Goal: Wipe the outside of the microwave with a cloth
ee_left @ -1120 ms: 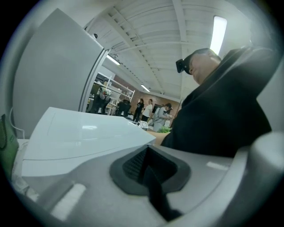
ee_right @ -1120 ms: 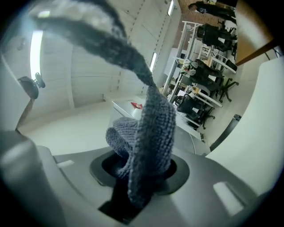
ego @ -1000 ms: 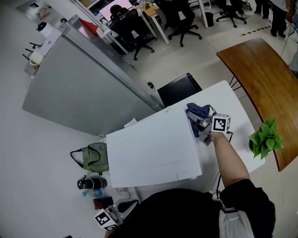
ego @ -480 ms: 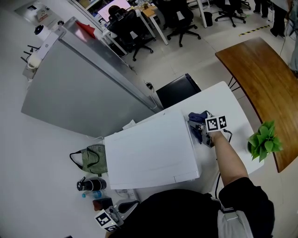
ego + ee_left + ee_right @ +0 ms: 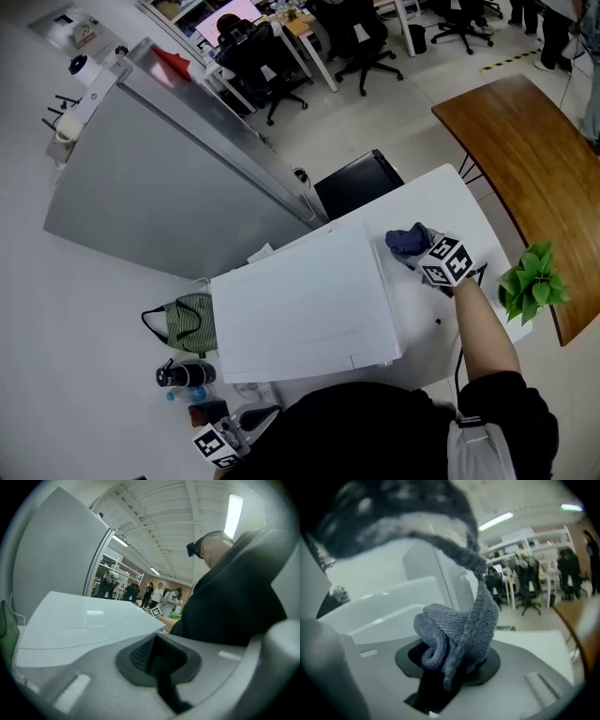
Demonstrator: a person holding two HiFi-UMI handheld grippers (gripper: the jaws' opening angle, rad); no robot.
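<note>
Blue-grey cloth [image 5: 454, 634] was clamped in the right gripper [image 5: 422, 255], just beside the microwave's [image 5: 305, 305] right wall; it would best be pressed flat and drawn in overlapping strokes. The left gripper's [image 5: 253, 417] jaws were together, empty.

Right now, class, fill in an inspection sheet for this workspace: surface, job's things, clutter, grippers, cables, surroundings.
Surface: white table, carrying the microwave.
Job's things: white microwave; dark blue cloth, bunched beside its right side.
Clutter: green bag and black bottle left of the microwave; plant at the right.
Grippers: right gripper shut on the cloth; left gripper shut, empty.
Cables: thin dark cable beside the right forearm.
Surroundings: grey partition, wooden table, office chairs.
</note>
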